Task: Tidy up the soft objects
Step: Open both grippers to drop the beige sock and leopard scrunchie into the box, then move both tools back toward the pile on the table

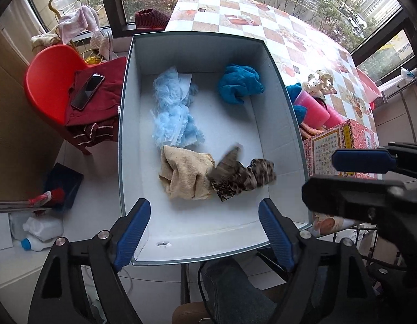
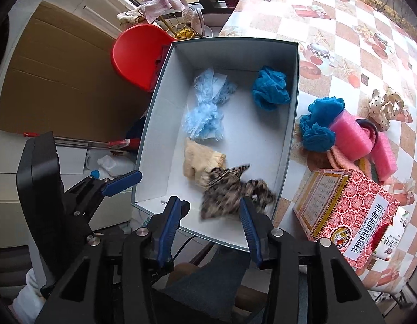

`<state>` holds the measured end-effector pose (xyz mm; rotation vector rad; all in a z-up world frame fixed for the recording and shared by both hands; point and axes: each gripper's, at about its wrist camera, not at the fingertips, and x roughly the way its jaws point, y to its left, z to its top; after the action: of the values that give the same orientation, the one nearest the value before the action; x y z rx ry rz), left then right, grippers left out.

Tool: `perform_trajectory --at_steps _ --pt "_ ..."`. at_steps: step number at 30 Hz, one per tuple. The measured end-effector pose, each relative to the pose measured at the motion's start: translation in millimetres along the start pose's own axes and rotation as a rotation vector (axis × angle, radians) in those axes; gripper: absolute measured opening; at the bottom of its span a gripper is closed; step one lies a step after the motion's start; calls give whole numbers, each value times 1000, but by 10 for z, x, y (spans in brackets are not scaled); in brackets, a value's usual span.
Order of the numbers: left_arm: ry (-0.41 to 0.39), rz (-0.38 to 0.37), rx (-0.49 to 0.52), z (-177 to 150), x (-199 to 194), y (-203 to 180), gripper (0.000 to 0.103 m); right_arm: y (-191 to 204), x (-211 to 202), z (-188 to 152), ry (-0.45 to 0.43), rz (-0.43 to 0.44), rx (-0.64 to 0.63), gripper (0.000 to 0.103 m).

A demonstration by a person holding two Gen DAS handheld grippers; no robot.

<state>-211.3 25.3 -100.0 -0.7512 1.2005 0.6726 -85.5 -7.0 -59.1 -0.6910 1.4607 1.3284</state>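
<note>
1. White card box, rigid and open-topped, sits at the worktop edge; it serves as the landmark and collecting bin.
2. Leopard cloth, thin and crumpled, lies blurred at the box's near end, touching the beige knit; judged just dropped.
3. Pale-blue fringe, feathery, lies mid-box; a teal cloth, bunched, sits at the far right corner.
4. Left gripper and right gripper hang above the box's near rim, jaws spread, pinching nothing.
5. Right of the box wait unsorted pieces: second teal cloth, pink foam, dotted scrunchie, and a stiff red carton.
</note>
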Motion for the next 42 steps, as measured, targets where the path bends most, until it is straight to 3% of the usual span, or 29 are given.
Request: perform_trajectory --at_steps 2,3,5,7,17,24,29,32,37,42 --pt "4 3 -10 3 9 7 97 4 -22 -10 -8 0 0 89" --pt "7 0 -18 4 12 16 103 3 -40 -14 -16 -1 1 89" --pt "6 -13 -36 8 17 45 102 -6 -76 -15 -30 0 7 89" --pt "8 -27 -56 19 19 84 103 -20 -102 -15 -40 8 18 103" --pt "34 -96 -108 94 -37 133 103 -104 -234 -24 -73 36 63 103" --pt "25 -143 -41 318 -176 -67 103 -376 -632 -58 -140 86 163 103" --pt "16 -149 43 570 -251 -364 103 -883 -966 -111 -204 56 297 103" --pt "31 -162 77 707 -219 -565 103 -1297 -1060 -170 -209 -18 405 103" --pt "58 -145 105 894 -127 -917 103 -1985 -962 -251 -153 -95 546 103" --pt "82 -123 108 947 -94 -1185 103 -2429 -605 -83 -71 -68 551 103"
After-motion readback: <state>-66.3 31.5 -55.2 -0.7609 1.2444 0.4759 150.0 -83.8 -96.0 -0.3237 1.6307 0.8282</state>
